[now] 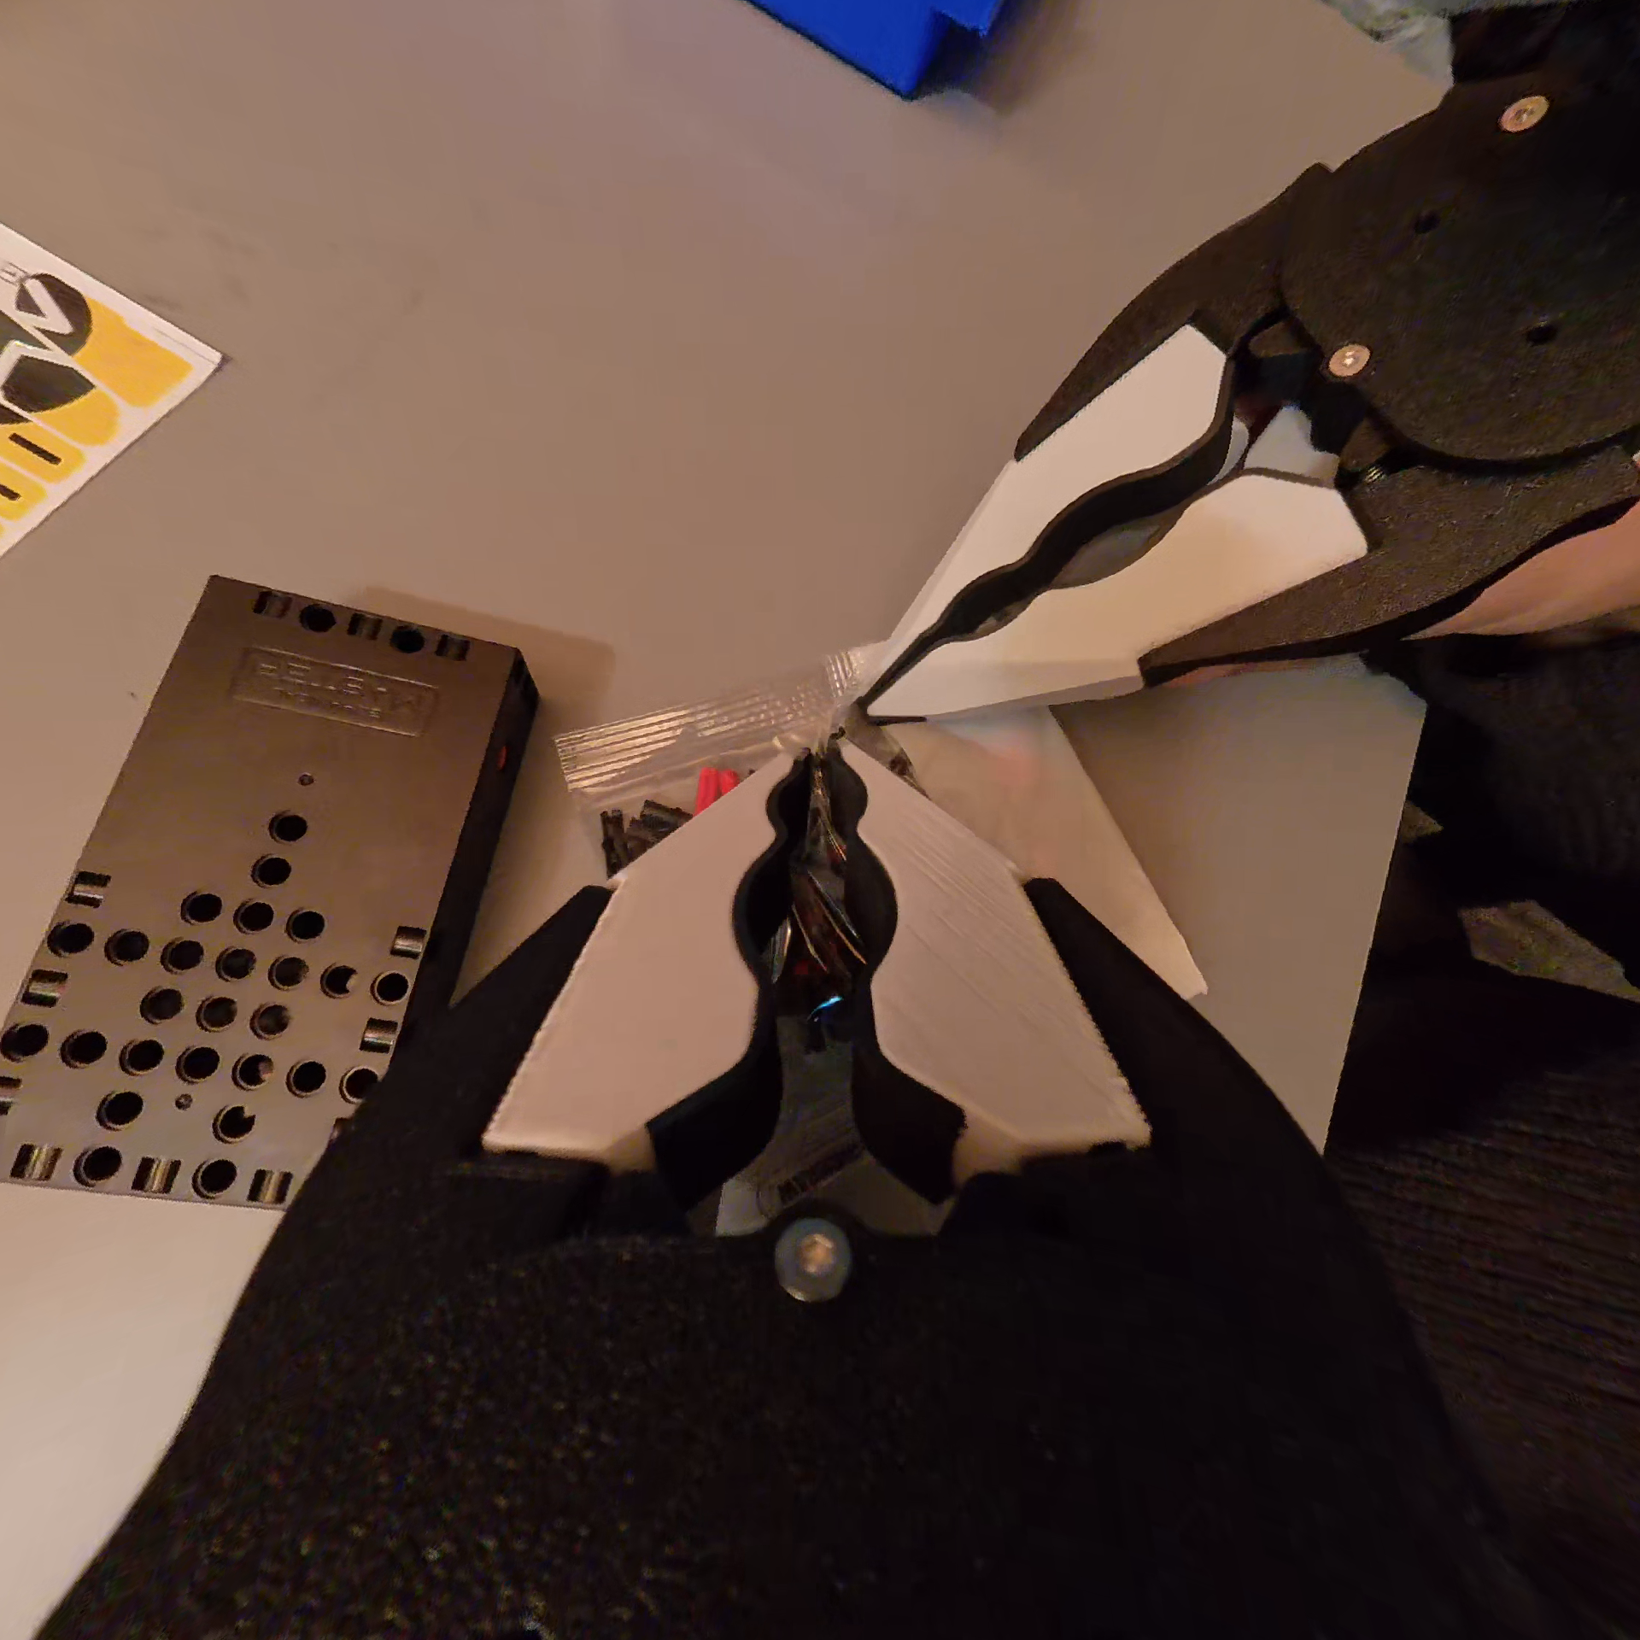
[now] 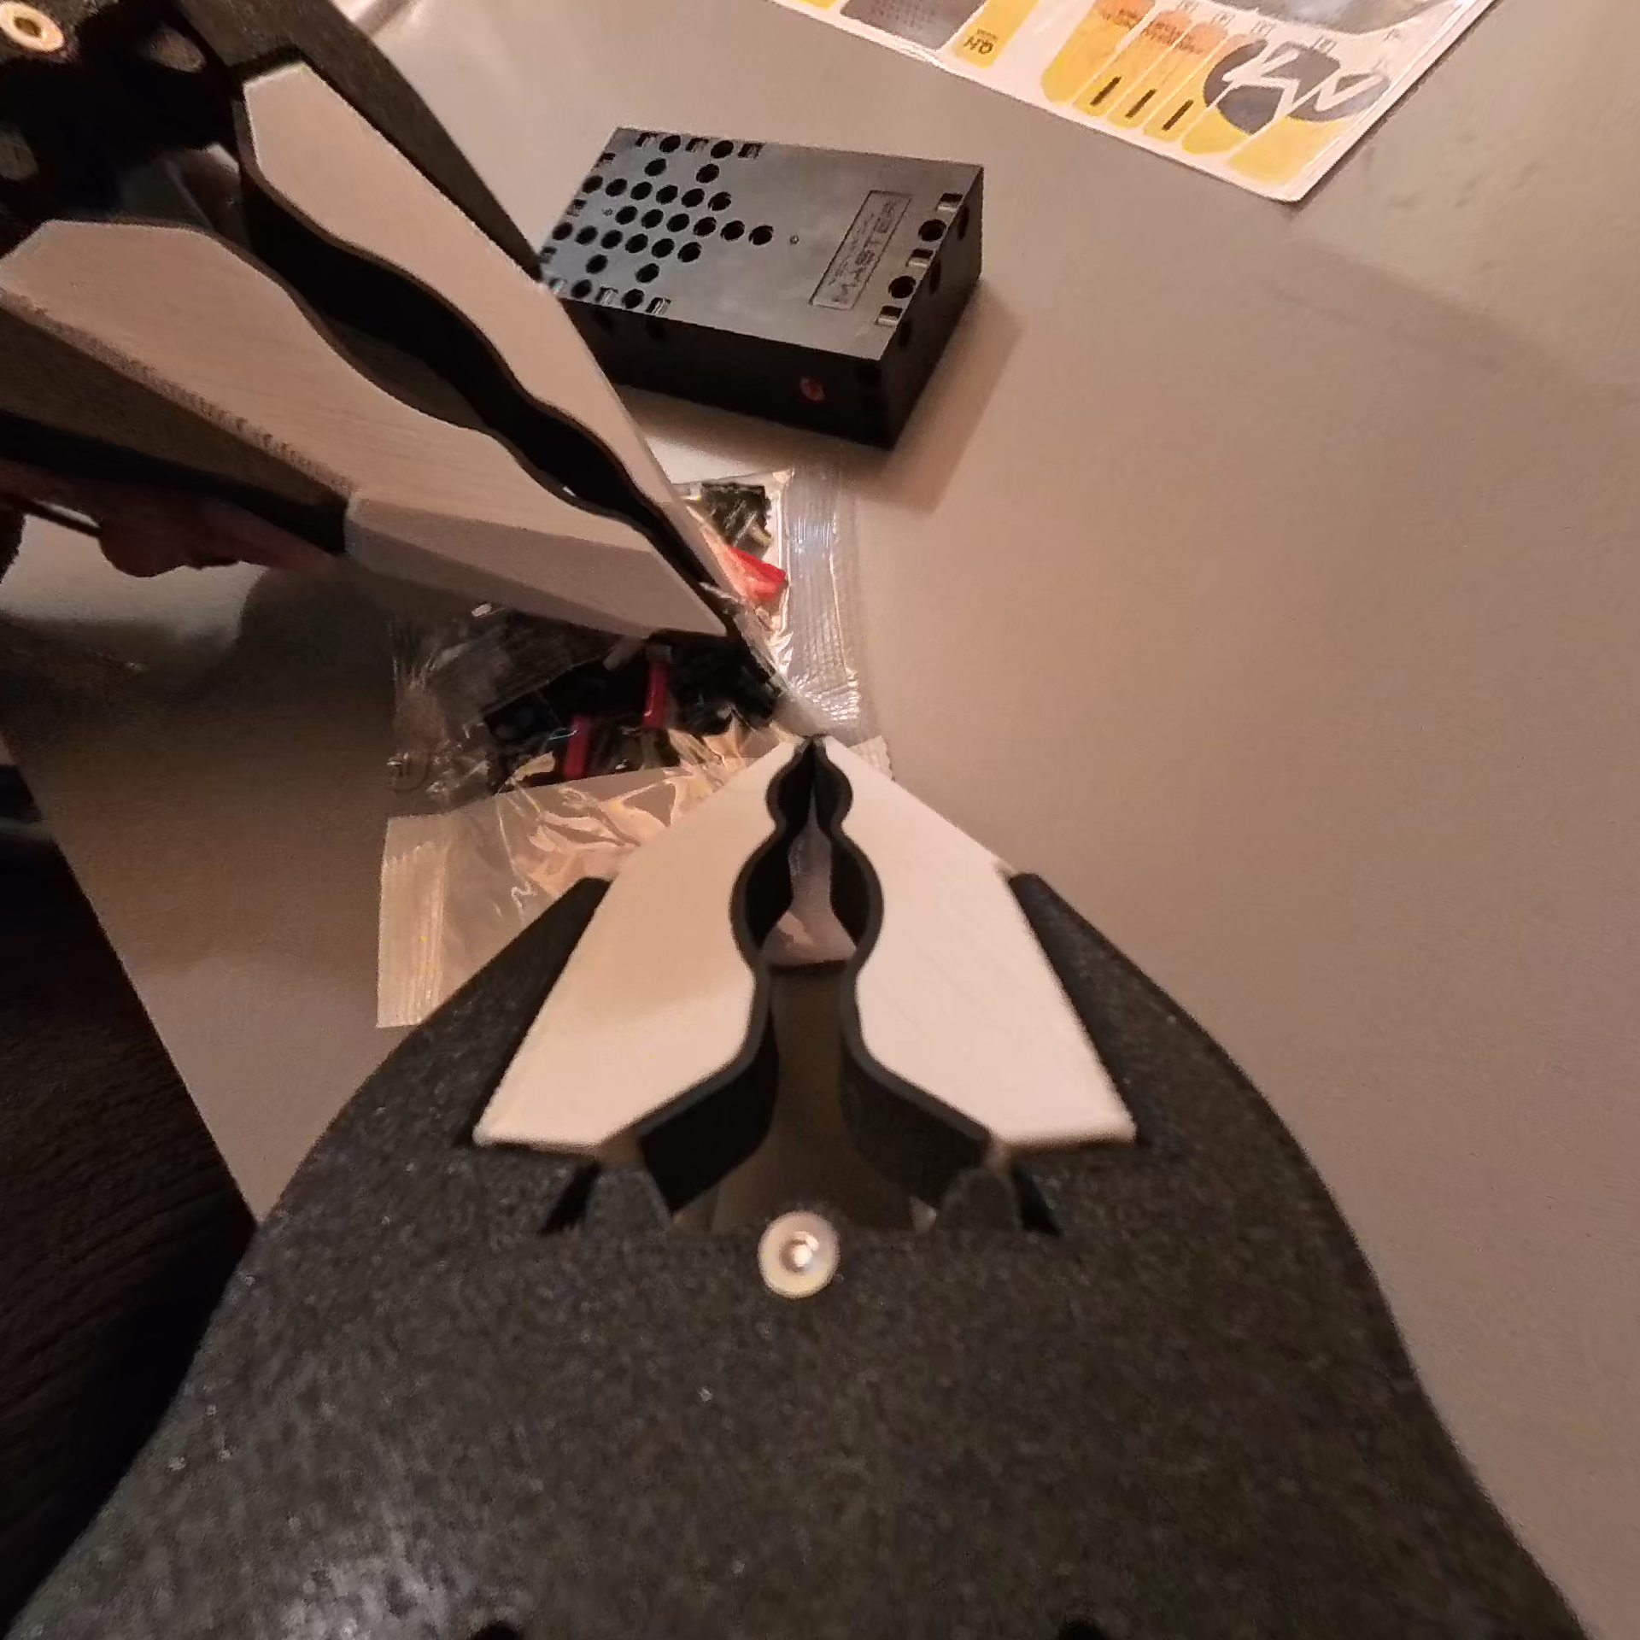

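Observation:
A clear zip bag (image 1: 701, 737) of small black and red parts is held above the grey table (image 1: 621, 355) between both grippers. My left gripper (image 1: 821, 754) is shut on the bag's body, and parts show between its pads. My right gripper (image 1: 865, 701) comes in from the upper right and is shut on the bag's ribbed zip edge. In the right wrist view, the right gripper (image 2: 812, 745) pinches the zip strip. The left gripper (image 2: 754, 648) reaches in from the upper left over the bag (image 2: 550, 710).
A black perforated box (image 1: 266, 887) lies left of the bag; it also shows in the right wrist view (image 2: 772, 275). A yellow and black sticker sheet (image 1: 71, 382) lies farther off. A blue object (image 1: 887, 35) is at the far edge. The table edge (image 1: 1375, 887) runs close on the right. Both grippers' tips are close together, under 4 cm apart. Both grippers' tips are roughly 25 cm from the blue object (image 1: 887, 35).

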Motion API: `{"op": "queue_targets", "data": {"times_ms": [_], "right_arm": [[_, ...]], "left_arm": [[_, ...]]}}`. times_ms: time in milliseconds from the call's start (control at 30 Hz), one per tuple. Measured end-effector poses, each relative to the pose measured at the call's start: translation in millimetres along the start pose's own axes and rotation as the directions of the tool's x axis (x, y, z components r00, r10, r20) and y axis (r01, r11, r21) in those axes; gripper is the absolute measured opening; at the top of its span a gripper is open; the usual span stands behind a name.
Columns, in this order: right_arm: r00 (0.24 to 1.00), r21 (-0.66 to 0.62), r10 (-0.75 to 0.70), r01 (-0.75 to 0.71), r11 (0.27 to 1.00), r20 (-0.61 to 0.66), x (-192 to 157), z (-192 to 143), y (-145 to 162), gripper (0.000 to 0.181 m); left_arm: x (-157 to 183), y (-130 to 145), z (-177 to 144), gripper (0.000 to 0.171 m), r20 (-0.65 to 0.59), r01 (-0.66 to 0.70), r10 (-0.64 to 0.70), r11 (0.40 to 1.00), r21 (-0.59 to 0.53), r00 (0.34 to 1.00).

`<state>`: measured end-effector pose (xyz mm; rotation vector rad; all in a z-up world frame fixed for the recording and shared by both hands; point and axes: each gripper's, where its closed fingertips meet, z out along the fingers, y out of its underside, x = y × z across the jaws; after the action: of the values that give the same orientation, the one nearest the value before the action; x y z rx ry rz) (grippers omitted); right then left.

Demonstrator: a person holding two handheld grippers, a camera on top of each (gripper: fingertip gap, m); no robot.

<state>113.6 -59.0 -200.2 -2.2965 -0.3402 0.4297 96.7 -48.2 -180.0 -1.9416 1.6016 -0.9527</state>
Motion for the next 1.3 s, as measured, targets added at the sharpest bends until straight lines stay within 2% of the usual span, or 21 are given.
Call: {"op": "queue_targets", "data": {"times_ms": [100, 200, 267, 333, 500, 633, 867, 1100, 1300], "right_arm": [[1.0, 0.0, 0.007, -0.007, 1.0, 0.01, 0, -1, 0, 0.001], [1.0, 0.003, 0.013, -0.013, 1.0, 0.002, 4, -5, 3, 0.001], [1.0, 0.003, 0.004, -0.004, 1.0, -0.007, 5, -5, 3, 0.001], [0.999, 0.002, -0.019, 0.019, 1.0, -0.028, 5, -5, 2, 0.0], [1.0, 0.008, 0.009, -0.009, 1.0, -0.012, 5, -5, 2, 0.0], [0.999, 0.011, 0.035, -0.035, 0.999, 0.009, 5, -5, 1, 0.0], [0.996, 0.013, 0.069, -0.069, 0.998, 0.06, 4, -8, 3, 0.0], [0.998, 0.01, 0.057, -0.057, 0.998, 0.01, 8, -8, 3, 0.0], [0.993, 0.02, 0.005, -0.003, 1.0, -0.121, 11, -3, -2, 0.0]], "left_arm": [[-1, -1, -2, 0.0, 0.012, 0.026, -0.026, 0.999, 0.027, 1.0], [-28, -4, -22, 0.0, 0.123, 0.041, -0.049, 0.997, 0.068, 0.991], [-23, -4, -28, 0.0, 0.069, 0.063, -0.066, 0.996, 0.056, 0.995], [-23, 2, -23, 0.0, 0.126, 0.004, -0.004, 1.0, -0.003, 0.992], [-27, -7, -20, 0.0, 0.151, 0.009, -0.014, 0.999, 0.035, 0.988], [-31, -3, -21, 0.0, 0.141, 0.03, -0.034, 0.999, 0.028, 0.989], [-28, -4, -18, 0.0, 0.155, -0.028, 0.024, 0.999, 0.028, 0.988], [-22, -7, -16, 0.0, 0.129, -0.06, 0.055, 0.998, 0.034, 0.99], [-25, -9, -13, 0.0, 0.133, -0.066, 0.063, 0.998, 0.019, 0.989]]}}
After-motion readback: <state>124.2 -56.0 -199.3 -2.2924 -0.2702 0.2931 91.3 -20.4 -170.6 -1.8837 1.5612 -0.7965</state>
